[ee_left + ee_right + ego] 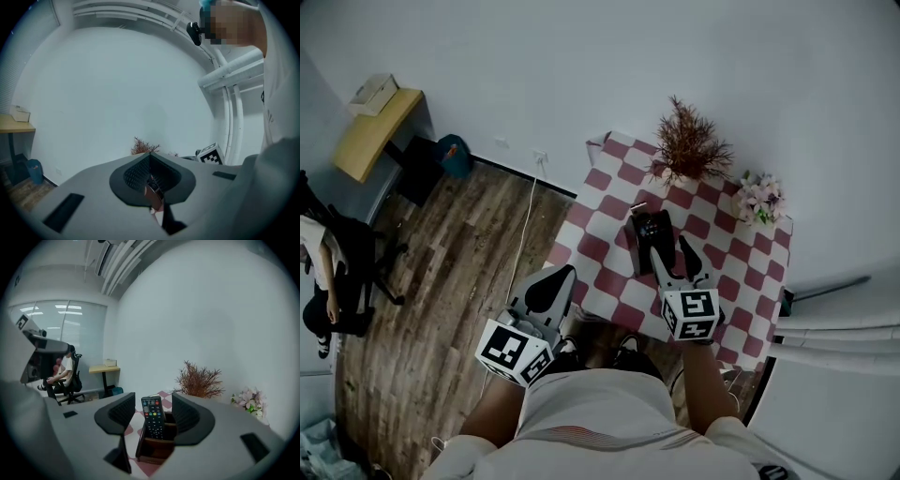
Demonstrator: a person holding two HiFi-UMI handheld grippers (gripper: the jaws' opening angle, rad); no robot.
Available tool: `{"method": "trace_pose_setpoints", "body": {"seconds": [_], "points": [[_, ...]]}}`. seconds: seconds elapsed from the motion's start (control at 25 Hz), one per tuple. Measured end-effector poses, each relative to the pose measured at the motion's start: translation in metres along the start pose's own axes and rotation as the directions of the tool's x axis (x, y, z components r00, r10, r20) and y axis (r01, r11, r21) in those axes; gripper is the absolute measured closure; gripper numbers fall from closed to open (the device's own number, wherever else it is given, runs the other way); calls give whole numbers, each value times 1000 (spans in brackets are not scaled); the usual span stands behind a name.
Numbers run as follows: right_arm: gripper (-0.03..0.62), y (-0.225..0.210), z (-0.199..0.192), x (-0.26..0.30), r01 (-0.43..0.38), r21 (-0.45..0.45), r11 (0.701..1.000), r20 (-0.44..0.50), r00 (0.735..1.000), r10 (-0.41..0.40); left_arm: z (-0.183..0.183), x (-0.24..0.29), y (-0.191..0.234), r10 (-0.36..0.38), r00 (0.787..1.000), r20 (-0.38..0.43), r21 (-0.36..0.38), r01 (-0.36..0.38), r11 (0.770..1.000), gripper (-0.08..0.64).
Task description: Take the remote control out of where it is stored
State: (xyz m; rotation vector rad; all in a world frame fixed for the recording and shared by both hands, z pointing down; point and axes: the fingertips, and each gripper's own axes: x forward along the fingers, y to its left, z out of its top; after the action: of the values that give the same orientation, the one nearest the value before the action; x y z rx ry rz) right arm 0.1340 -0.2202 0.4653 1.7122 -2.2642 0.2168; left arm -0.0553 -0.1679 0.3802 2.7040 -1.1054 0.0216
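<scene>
A black remote control (153,417) stands upright in a dark brown holder (157,446) on the checked table. From above, the remote control (651,228) and holder (639,253) sit at the table's middle. My right gripper (153,405) is open, one jaw on each side of the remote's upper part, neither pad touching it. In the head view the right gripper (671,248) reaches the holder from the near side. My left gripper (561,274) hangs off the table's left edge, and its pads (140,171) meet with nothing between them.
A red and white checked cloth (602,279) covers the small table. A dried brown plant (689,145) and pink flowers (759,197) stand along its far edge by the wall. A white cable (525,230) lies on the wood floor; a person (319,272) sits far left near a desk (375,131).
</scene>
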Motion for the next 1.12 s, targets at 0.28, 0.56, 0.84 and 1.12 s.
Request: {"method": "trace_pose_setpoints", "body": {"seconds": [0.28, 0.56, 0.84, 1.12], "points": [[341, 2, -47, 62, 25, -51, 998, -132, 991, -32, -7, -19, 20, 80, 997, -17, -20, -80, 997, 555], [341, -1, -65, 78, 34, -40, 999, -165, 985, -40, -19, -33, 33, 137, 990, -38, -34, -138, 990, 555], [363, -5, -75, 81, 80, -12, 997, -187, 979, -81, -23, -34, 32, 143, 988, -65, -34, -145, 989, 555], [368, -3, -38, 59, 47, 29, 998, -63, 997, -45, -23, -30, 26, 119, 991, -67, -31, -121, 992, 555]]}}
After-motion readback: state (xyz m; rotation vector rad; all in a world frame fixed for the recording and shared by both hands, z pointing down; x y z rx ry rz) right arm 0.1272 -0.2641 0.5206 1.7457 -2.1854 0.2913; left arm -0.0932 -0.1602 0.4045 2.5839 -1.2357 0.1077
